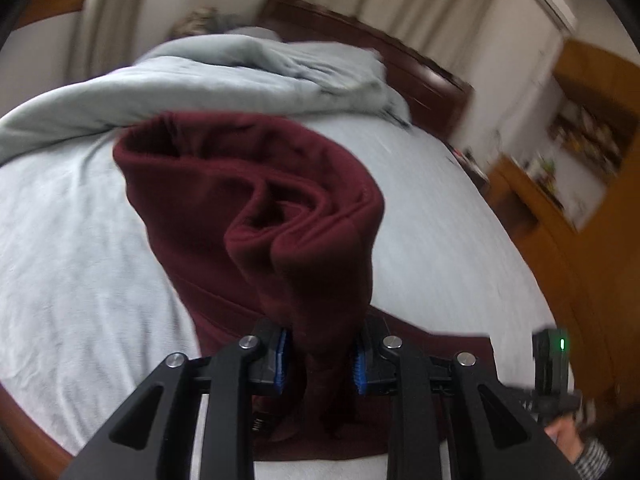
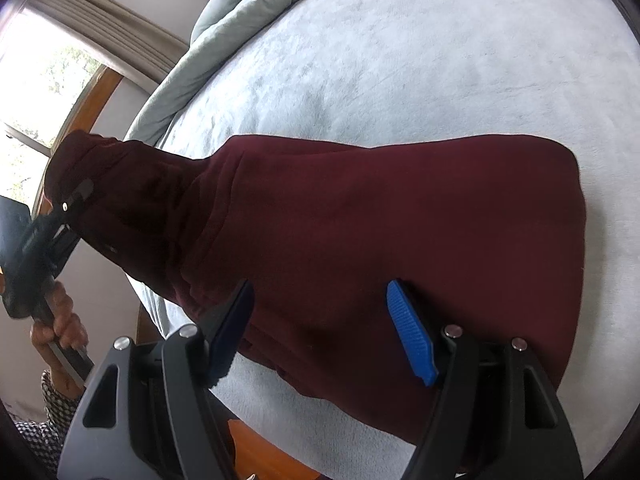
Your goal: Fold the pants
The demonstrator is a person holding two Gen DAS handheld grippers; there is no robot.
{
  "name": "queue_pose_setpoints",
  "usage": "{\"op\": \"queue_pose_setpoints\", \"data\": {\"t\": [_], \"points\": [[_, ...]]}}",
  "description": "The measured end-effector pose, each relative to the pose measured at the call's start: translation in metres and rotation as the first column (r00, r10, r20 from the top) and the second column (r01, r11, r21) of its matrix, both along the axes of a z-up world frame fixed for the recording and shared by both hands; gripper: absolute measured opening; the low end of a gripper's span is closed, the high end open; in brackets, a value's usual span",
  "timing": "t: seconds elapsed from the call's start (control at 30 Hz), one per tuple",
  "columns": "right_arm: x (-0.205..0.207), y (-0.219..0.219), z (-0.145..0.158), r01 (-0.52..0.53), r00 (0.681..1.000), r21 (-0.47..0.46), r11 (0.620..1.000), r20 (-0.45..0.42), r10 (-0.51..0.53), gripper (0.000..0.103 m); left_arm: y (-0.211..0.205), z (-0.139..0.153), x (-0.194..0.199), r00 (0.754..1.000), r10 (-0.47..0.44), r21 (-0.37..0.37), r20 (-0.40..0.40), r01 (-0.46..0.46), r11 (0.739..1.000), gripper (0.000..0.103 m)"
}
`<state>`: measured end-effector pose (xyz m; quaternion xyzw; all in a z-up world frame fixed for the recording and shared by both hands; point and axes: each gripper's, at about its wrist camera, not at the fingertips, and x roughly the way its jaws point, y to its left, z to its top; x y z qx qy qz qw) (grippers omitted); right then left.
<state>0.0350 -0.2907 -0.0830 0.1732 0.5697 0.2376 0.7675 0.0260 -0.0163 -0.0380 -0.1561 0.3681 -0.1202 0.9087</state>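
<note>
The maroon pants (image 2: 360, 232) lie on the pale blue bed sheet (image 2: 400, 60). My left gripper (image 1: 320, 360) is shut on a bunched fold of the pants (image 1: 256, 200) and holds that end lifted off the bed. It also shows in the right wrist view (image 2: 68, 204), at the left, with the raised cloth draped over it. My right gripper (image 2: 320, 328) is open just above the near edge of the flat part of the pants, with nothing between its blue pads (image 2: 412, 336).
A rumpled grey-blue duvet (image 1: 240, 76) lies at the head of the bed by a dark wooden headboard (image 1: 400, 64). A wooden cabinet with shelves (image 1: 580, 140) stands right of the bed. The wooden bed frame edge (image 2: 256, 440) runs below my right gripper. A window (image 2: 40, 92) is on the left.
</note>
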Motion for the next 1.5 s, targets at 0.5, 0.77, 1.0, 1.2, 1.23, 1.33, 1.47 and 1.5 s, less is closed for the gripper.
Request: {"op": "queue_pose_setpoints", "data": {"t": [0.5,0.77,1.0,1.2,1.23,1.33,1.47,1.5], "points": [[-0.001,-0.016,0.002,0.026,1.000,0.043,0.999,-0.002,-0.026,0.069,-0.087,-0.041,0.010,0.961,-0.239,0.121,-0.139,0.256,0.959,0.027],[0.001,-0.026,0.000,0.036,0.999,0.064,0.997,-0.016,-0.035,0.070,-0.107,-0.063,0.008,0.926,-0.313,0.113,-0.213,0.341,0.933,0.050],[0.003,-0.025,0.005,0.043,0.999,0.054,0.998,-0.028,-0.041,0.075,-0.073,-0.031,0.004,0.905,-0.387,-0.194,-0.174,0.354,0.915,0.088],[0.017,-0.009,0.033,0.032,0.999,0.161,0.986,-0.028,-0.028,0.091,0.004,-0.035,0.014,0.964,0.029,0.075,-0.264,-0.010,0.997,0.089],[0.021,-0.004,0.035,0.025,0.999,0.176,0.984,-0.039,-0.019,0.091,0.010,-0.040,0.015,0.956,0.062,0.103,-0.287,-0.033,0.994,0.089],[0.036,0.017,0.037,0.007,0.997,0.201,0.980,-0.080,0.010,0.093,0.019,-0.057,0.014,0.937,0.079,0.092,-0.341,-0.050,0.994,0.089],[0.052,0.047,0.019,-0.023,0.988,0.126,0.992,-0.148,0.041,0.093,0.010,-0.072,0.011,0.928,0.056,0.093,-0.368,-0.023,0.995,0.089],[0.053,0.051,0.015,-0.025,0.986,0.137,0.990,-0.162,0.047,0.093,0.005,-0.076,0.012,0.926,0.052,0.104,-0.373,-0.014,0.994,0.089]]}}
